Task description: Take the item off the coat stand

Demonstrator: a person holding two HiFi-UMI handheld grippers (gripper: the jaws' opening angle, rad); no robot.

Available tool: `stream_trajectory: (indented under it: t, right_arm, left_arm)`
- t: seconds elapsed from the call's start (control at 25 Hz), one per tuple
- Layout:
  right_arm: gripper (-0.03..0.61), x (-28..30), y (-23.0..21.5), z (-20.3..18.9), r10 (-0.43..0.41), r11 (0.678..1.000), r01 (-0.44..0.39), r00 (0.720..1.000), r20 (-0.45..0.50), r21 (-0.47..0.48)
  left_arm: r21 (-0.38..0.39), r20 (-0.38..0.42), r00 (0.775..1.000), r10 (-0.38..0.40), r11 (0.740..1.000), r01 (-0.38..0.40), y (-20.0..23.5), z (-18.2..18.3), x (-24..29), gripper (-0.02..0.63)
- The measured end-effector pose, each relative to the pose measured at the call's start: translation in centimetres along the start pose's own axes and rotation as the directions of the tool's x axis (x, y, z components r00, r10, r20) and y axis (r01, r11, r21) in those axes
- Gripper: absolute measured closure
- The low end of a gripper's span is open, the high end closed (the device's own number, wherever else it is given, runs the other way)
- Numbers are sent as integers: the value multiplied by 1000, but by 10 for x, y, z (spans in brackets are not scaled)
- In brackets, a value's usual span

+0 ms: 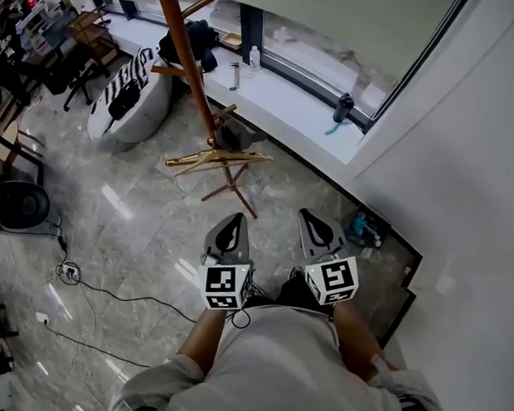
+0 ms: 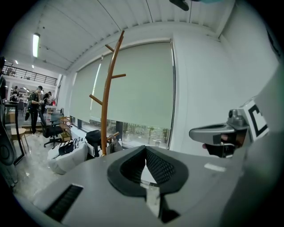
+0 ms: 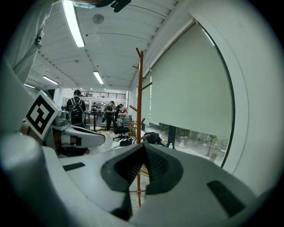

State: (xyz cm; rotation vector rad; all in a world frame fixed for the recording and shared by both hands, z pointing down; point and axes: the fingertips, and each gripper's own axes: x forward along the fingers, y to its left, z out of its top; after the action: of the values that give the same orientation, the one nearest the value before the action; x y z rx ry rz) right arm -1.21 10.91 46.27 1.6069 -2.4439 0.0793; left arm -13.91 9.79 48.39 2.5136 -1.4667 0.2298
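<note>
The wooden coat stand (image 1: 184, 57) rises from the marble floor ahead of me, its legs spread at the base (image 1: 230, 186). A dark grey item (image 1: 233, 136) hangs from a low peg just above the base; it also shows beside the pole (image 2: 114, 145) in the left gripper view. My left gripper (image 1: 235, 218) and right gripper (image 1: 308, 216) are side by side close to my body, well short of the stand. Both are shut and hold nothing. The left gripper (image 2: 145, 149) and the right gripper (image 3: 143, 145) each point toward the pole (image 3: 140, 111).
A long white window sill (image 1: 280, 106) runs behind the stand, with a black bag (image 1: 191, 40) and a dark bottle (image 1: 343, 106) on it. A white round seat with striped cloth (image 1: 133, 97) stands at left. Cables (image 1: 70, 273) lie on the floor. A sunken dark corner (image 1: 385, 243) is at right.
</note>
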Motion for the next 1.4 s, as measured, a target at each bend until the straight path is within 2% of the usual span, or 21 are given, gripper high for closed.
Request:
stream_trajectory:
  t: [0.16, 0.28, 0.48, 0.68, 0.96, 1.16, 1.4]
  right_arm:
    - [572, 20, -18, -2, 0, 1000, 0, 1000, -12, 3]
    - [572, 45, -36, 3, 17, 1000, -17, 1000, -9, 6]
    - [572, 105, -74, 18, 85, 996, -85, 996, 18, 27]
    - [572, 153, -125, 29, 163, 985, -164, 986, 32, 51]
    - [572, 201, -169, 5, 265, 959, -263, 964, -8, 109]
    - [572, 232, -167, -15, 338, 937, -332, 940, -42, 108]
    - [572, 267, -139, -33, 452, 892, -446, 886, -105, 74]
  left_arm:
    - [1, -24, 1000, 8, 1000, -8, 10, -6, 24, 603]
    - [5, -31, 999, 39, 999, -38, 24, 6, 46, 603]
    - [26, -52, 993, 110, 994, -109, 50, 28, 98, 603]
    - [3, -85, 985, 150, 989, -151, 45, 42, 157, 603]
    - [23, -168, 959, 230, 973, -230, 48, 40, 212, 603]
    - [43, -230, 930, 286, 958, -284, 62, 27, 224, 603]
    - [23, -271, 905, 328, 942, -334, 90, 9, 231, 603]
